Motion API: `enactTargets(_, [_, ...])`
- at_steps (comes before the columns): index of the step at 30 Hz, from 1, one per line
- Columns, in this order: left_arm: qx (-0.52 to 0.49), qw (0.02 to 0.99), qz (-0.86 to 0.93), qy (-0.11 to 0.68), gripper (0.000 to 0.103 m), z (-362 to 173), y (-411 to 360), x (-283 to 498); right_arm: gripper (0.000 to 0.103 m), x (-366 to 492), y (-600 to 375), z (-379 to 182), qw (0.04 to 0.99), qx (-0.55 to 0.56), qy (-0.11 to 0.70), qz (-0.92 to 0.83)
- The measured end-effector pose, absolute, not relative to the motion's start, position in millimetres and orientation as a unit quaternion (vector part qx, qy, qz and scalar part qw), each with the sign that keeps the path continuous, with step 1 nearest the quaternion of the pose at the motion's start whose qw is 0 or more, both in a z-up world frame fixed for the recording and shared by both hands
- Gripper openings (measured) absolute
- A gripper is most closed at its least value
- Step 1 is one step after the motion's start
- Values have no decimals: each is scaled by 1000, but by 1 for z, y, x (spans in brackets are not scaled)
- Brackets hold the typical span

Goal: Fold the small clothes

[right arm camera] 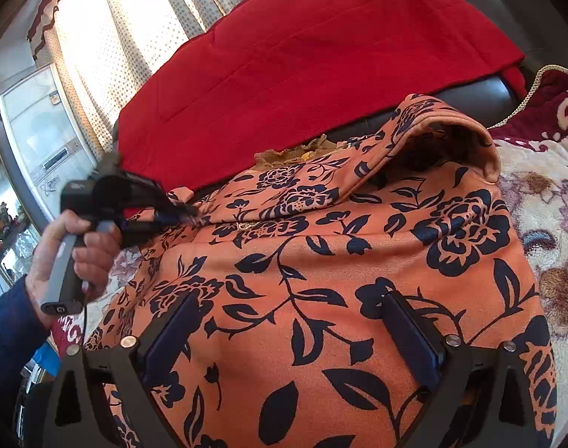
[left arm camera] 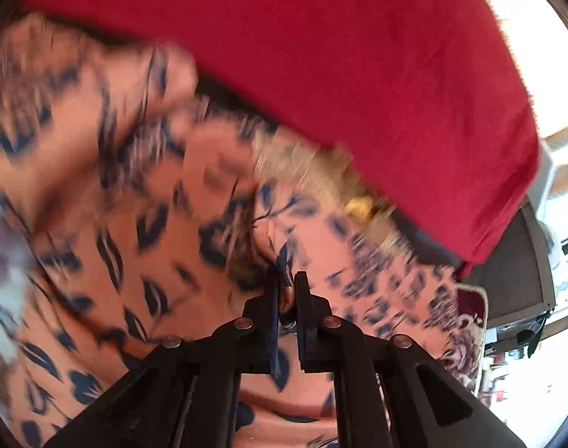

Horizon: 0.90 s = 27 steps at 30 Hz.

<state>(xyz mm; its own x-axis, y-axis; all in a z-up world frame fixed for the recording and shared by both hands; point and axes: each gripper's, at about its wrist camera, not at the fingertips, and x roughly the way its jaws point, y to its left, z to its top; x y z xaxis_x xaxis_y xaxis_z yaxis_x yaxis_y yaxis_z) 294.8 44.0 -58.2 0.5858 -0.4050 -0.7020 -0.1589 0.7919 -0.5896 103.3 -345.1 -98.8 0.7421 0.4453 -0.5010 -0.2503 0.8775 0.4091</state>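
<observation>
An orange garment with a dark blue flower print [left arm camera: 134, 205] fills the left wrist view, blurred. My left gripper [left arm camera: 285, 283] is shut on a fold of it, with cloth pinched between the fingers. In the right wrist view the same garment [right arm camera: 321, 261] lies spread, its far right corner folded over. There the left gripper [right arm camera: 188, 211], held by a hand [right arm camera: 78, 246], grips the garment's left edge. My right gripper [right arm camera: 291, 311] stands open just above the garment's near part, with nothing between its fingers. A beige lace trim [right arm camera: 298, 153] shows at the garment's far edge.
A red cloth [right arm camera: 302, 56] lies behind the garment over a dark sofa back [right arm camera: 470, 89]. A cream and maroon flowered blanket [right arm camera: 545, 205] lies under and to the right. A dotted curtain [right arm camera: 115, 18] and a grey glass-fronted appliance [right arm camera: 41, 130] stand at left.
</observation>
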Motion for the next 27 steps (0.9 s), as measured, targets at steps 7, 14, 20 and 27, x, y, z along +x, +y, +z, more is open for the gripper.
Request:
enactTargets(7, [-250, 872, -36, 419, 8, -53, 53, 283, 100, 104, -344, -99, 919, 159, 307, 188])
enactTargets(14, [-258, 855, -3, 451, 11, -120, 67, 282, 100, 104, -351, -94, 910, 190, 313, 197])
enactTargets(20, [-257, 860, -17, 440, 11, -125, 66, 282, 100, 124, -407, -29, 896, 293, 252, 217])
enactTargets(27, [-267, 863, -26, 428, 11, -122, 67, 281, 100, 268, -479, -40, 826, 431, 308, 192])
